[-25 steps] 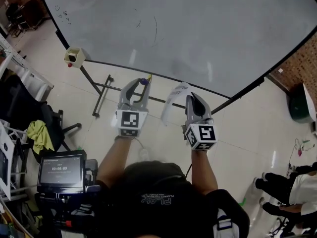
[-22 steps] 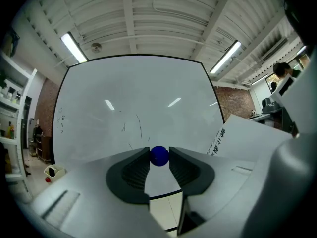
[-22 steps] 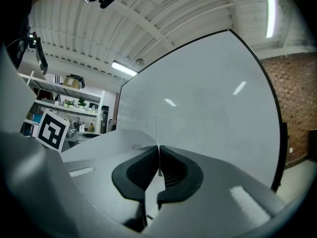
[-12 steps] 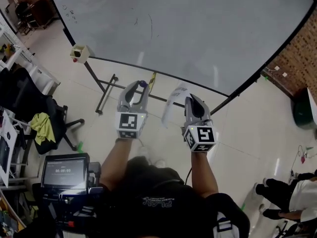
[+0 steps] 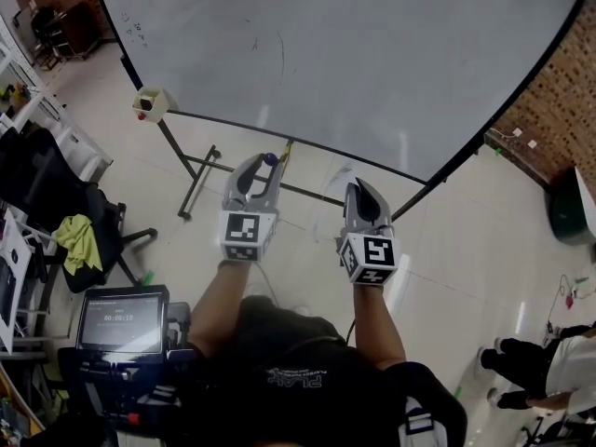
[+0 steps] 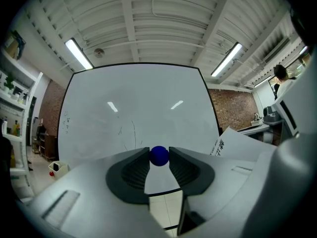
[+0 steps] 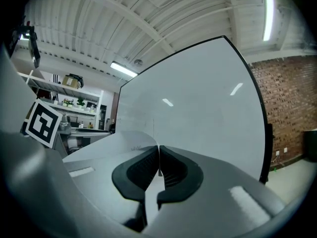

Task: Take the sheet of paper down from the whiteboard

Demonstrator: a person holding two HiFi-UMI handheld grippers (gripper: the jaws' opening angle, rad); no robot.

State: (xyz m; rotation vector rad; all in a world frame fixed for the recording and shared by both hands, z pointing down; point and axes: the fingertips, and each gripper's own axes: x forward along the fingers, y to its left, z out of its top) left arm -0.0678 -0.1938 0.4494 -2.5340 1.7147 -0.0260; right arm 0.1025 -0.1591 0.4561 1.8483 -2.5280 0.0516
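Note:
The big whiteboard fills the far side and carries only faint pen marks. My left gripper is level in front of its lower edge, jaws shut on a small blue ball magnet. My right gripper is beside it, shut on the white sheet of paper. The sheet runs back from the pads to the left. In the left gripper view the sheet shows at the right with printed characters. The head view sees only a thin sliver of it.
The whiteboard's black stand legs are on the pale floor below my grippers. A small box hangs at the board's lower left corner. A chair with a yellow cloth and a screen device are at the left. A person sits at bottom right.
Both grippers have drawn a little back from the board's lower edge, still holding the magnet and the sheet. The sheet, earlier broad between the grippers, now shows nearly edge-on.

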